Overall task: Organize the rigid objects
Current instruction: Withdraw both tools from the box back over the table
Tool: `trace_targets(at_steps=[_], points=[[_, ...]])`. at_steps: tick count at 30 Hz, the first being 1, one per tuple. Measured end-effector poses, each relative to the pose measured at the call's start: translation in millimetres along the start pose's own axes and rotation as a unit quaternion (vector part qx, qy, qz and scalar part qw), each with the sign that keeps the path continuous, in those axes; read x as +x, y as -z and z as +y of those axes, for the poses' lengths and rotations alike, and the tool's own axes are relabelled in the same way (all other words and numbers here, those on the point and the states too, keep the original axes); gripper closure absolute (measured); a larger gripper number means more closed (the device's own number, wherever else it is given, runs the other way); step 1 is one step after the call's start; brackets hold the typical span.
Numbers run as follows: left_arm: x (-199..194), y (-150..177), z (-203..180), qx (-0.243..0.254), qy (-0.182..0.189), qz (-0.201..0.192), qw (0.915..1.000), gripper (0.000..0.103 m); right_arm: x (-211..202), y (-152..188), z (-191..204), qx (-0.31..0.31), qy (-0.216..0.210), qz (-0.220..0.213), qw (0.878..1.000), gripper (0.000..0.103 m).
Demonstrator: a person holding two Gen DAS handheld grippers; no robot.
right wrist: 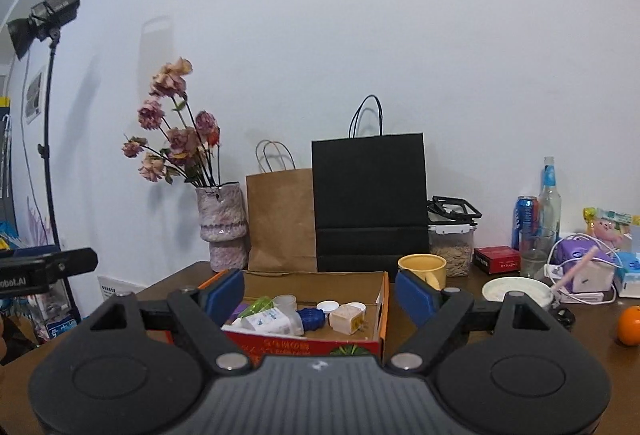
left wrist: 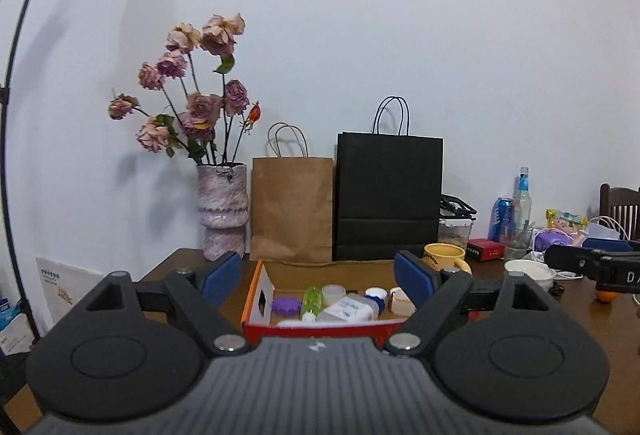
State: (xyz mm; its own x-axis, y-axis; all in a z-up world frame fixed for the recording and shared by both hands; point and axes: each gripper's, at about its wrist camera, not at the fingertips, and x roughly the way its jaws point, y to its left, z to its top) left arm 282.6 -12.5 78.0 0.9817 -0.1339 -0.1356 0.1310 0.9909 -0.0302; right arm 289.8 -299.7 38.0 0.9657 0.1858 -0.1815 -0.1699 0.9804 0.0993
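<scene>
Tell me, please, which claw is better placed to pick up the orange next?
Probably the right claw: it is open and empty, and the orange lies on the table to its right. The left claw, also open, faces the cardboard box farther left.

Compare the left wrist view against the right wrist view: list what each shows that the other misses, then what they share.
Only the left wrist view shows the purple lid in the cardboard box, the dark wooden chair at the right edge, and the right hand-held gripper from the side.

Only the right wrist view shows the beige plug adapter, the dark blue ridged lid, and the studio light whole on its stand.

Both show the vase of dried roses, brown bag, black bag, yellow mug and orange.
</scene>
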Motion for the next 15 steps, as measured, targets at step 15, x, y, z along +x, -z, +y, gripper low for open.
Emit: trace_targets(at_steps=[15], points=[[-152,59,2,0.014,-0.017,0.01,0.9997,0.002,-141,65,36,-0.022,-0.03,0.023,0.999,0.013]])
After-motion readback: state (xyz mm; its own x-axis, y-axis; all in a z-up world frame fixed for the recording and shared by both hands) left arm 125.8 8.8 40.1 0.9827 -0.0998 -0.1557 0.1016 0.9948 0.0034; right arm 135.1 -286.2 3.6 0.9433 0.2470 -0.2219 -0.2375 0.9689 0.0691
